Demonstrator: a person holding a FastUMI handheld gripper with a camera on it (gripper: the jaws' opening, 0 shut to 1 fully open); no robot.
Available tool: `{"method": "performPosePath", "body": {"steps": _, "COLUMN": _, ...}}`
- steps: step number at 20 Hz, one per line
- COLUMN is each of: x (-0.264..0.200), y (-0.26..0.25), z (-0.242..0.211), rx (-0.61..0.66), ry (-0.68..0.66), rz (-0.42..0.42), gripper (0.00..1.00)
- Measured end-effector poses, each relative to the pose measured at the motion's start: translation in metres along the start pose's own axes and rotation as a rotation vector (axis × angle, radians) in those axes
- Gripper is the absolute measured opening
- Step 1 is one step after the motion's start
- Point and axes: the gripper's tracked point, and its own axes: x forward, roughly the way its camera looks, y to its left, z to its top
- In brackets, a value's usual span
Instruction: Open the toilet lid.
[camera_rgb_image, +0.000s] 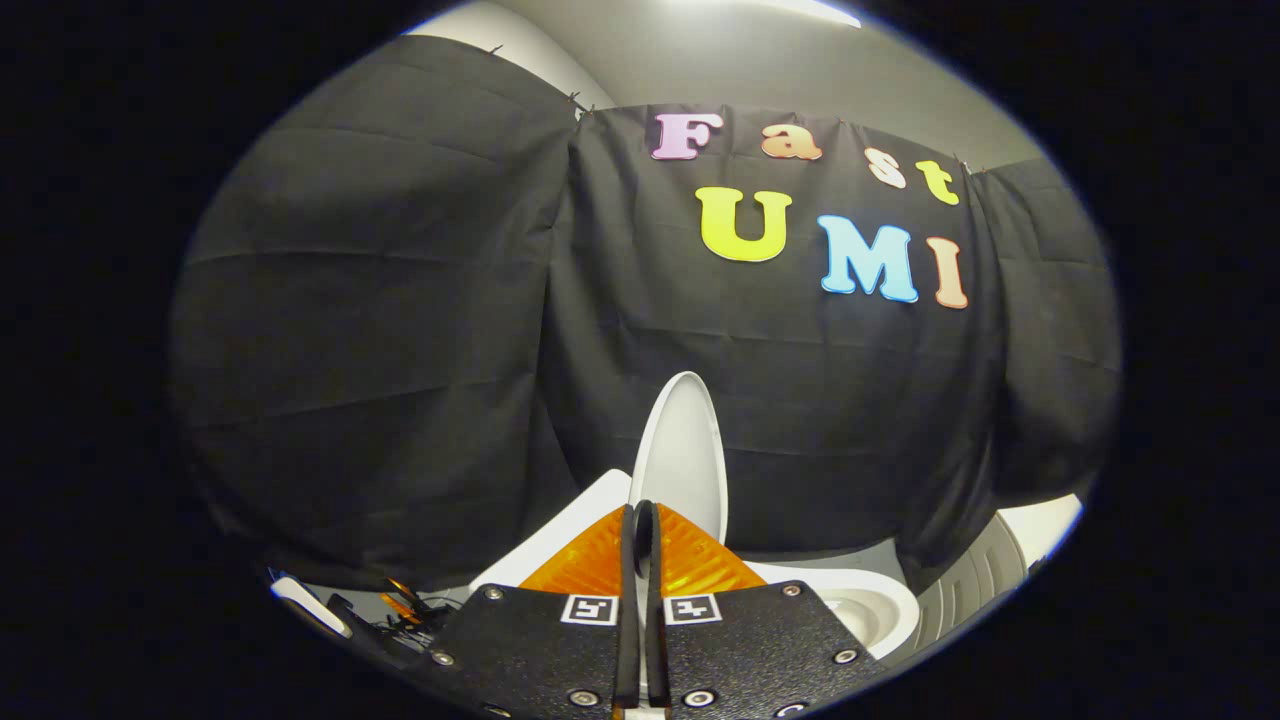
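At the far left, low against the black cloth wall (380, 330), a small clutter of dark cables and a pale handle-like object (312, 608) lies on the floor; what these items are cannot be told. Next to them, moving right, the white flat top of the toilet tank (560, 530) slants up beside the fingers. In the middle, the gripper (644, 520) has its two fingers drawn close together, nearly touching, with only a thin slit between them; the tips sit at the lower edge of the toilet lid (685, 450), and whether they pinch that edge cannot be told. The lid stands raised, upright and seen almost edge-on, rising just beyond the fingertips against the cloth. Each finger's base carries a small square black-and-white coded marker (589, 609); these are patterns and hold no readable words. To the right of the fingers, the white toilet bowl (880, 605) lies uncovered, its rim curving round an open hollow. Farther right, a pale ribbed panel (975, 585) shows under the hem of the cloth.
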Motion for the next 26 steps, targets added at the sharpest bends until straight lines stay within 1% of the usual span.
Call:
{"method": "performPosePath", "body": {"steps": 2, "x": 0.002, "y": 0.004, "z": 0.002, "rx": -0.011, "ry": 0.001, "rz": 0.018, "gripper": 0.03}}
{"method": "performPosePath", "body": {"steps": 5, "x": -0.005, "y": -0.01, "z": 0.004, "rx": -0.059, "ry": -0.008, "rz": -0.005, "gripper": 0.03}}
{"method": "performPosePath", "body": {"steps": 6, "x": -0.007, "y": -0.013, "z": 0.005, "rx": -0.056, "ry": -0.013, "rz": 0.001, "gripper": 0.04}}
{"method": "performPosePath", "body": {"steps": 7, "x": -0.008, "y": -0.011, "z": 0.003, "rx": -0.029, "ry": -0.017, "rz": 0.04, "gripper": 0.06}}
{"method": "performPosePath", "body": {"steps": 9, "x": -0.016, "y": -0.009, "z": 0.009, "rx": 0.063, "ry": -0.051, "rz": 0.097, "gripper": 0.15}}
{"method": "performPosePath", "body": {"steps": 10, "x": -0.021, "y": -0.011, "z": 0.017, "rx": 0.1, "ry": -0.081, "rz": 0.114, "gripper": 0.27}}
{"method": "performPosePath", "body": {"steps": 11, "x": -0.027, "y": -0.018, "z": 0.025, "rx": 0.118, "ry": -0.111, "rz": 0.113, "gripper": 0.4}}
{"method": "performPosePath", "body": {"steps": 13, "x": -0.034, "y": -0.03, "z": 0.037, "rx": 0.137, "ry": -0.159, "rz": 0.117, "gripper": 0.66}}
{"method": "performPosePath", "body": {"steps": 15, "x": -0.042, "y": -0.042, "z": 0.051, "rx": 0.166, "ry": -0.21, "rz": 0.141, "gripper": 0.91}}
{"method": "performPosePath", "body": {"steps": 16, "x": -0.046, "y": -0.052, "z": 0.058, "rx": 0.178, "ry": -0.231, "rz": 0.144, "gripper": 0.94}}
{"method": "performPosePath", "body": {"steps": 17, "x": -0.048, "y": -0.068, "z": 0.064, "rx": 0.183, "ry": -0.248, "rz": 0.133, "gripper": 0.94}}
{"method": "performPosePath", "body": {"steps": 19, "x": -0.045, "y": -0.105, "z": 0.069, "rx": 0.198, "ry": -0.255, "rz": 0.08, "gripper": 0.94}}
{"method": "performPosePath", "body": {"steps": 22, "x": -0.042, "y": -0.15, "z": 0.078, "rx": 0.236, "ry": -0.271, "rz": 0.036, "gripper": 0.94}}
{"method": "performPosePath", "body": {"steps": 26, "x": -0.043, "y": -0.223, "z": 0.077, "rx": 0.193, "ry": -0.264, "rz": -0.06, "gripper": 0.95}}
